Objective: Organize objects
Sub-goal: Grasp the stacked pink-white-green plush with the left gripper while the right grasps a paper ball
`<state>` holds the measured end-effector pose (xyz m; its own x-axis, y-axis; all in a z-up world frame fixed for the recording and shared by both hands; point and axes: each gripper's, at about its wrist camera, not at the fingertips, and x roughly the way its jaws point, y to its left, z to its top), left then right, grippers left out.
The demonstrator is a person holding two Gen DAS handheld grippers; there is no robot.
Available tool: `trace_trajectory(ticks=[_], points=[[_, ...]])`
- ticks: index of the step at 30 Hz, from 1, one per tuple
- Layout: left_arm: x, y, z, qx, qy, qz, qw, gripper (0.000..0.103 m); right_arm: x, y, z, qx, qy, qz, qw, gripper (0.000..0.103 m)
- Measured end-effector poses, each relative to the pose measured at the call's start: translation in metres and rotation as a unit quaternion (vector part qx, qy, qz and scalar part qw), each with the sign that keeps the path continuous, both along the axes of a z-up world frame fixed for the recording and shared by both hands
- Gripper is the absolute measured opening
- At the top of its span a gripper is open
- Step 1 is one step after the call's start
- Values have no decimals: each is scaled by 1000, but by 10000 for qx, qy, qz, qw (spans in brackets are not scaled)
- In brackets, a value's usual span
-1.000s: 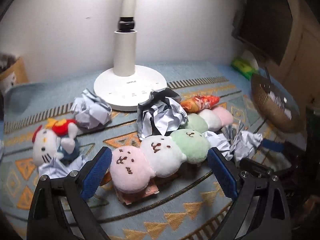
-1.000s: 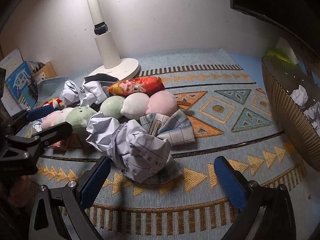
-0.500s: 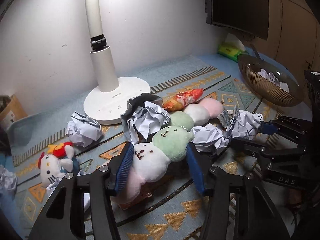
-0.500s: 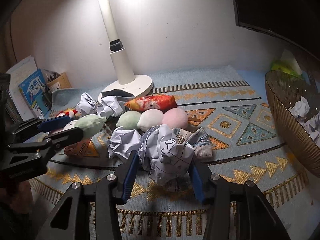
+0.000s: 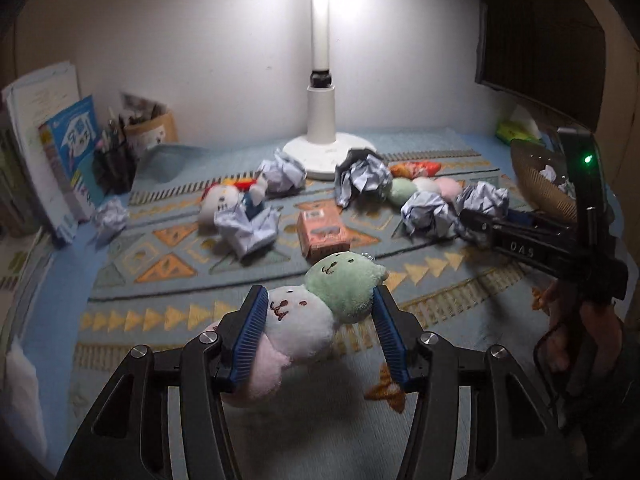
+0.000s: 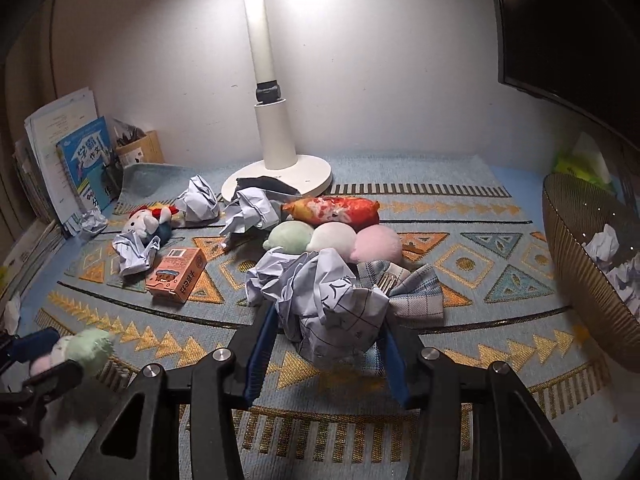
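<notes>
A three-ball plush toy [image 5: 316, 312], green, white and pink, is hanging above the patterned mat [image 5: 160, 276], clamped between the closed pads of the left gripper [image 5: 318, 334]. The right gripper [image 6: 326, 346] is squeezing a crumpled paper ball [image 6: 334, 300] near the wire basket [image 6: 580, 272] that is already holding other paper scraps. Both pickups look done; next, each likely needs carrying: paper to the basket, plush to a toy spot.

Left hand-held gripper [image 5: 320, 332] clamping plush dumpling toy [image 5: 316, 316], lifted
</notes>
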<state>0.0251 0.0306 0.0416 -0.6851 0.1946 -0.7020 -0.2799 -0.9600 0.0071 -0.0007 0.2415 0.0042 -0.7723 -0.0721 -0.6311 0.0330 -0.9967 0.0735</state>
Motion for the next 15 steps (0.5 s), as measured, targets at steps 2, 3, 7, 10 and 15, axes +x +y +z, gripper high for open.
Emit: trace_trajectory(ticks=[2,3,7,10,15], points=[[-2,5,-17,-51,-235,242,9994,51,-1,3,-1,-45,-27,-32,10000,48],[-4,8,-23,-105,-250,365,9990,53,-4,7,-2,-151,-79,-64,9998,48],[-3,11,-29,187,-126,451,9987,85,-5,27,-3,-663,-154,-217,9974,48],[2,0,-24,551,-166,183,9982,91,-5,34,-3,-844,-152,-288,9959,48],[8,-20,-25,-164,146,-12,9998,91,-8,30,-4,-742,-199,-252,9967,48]])
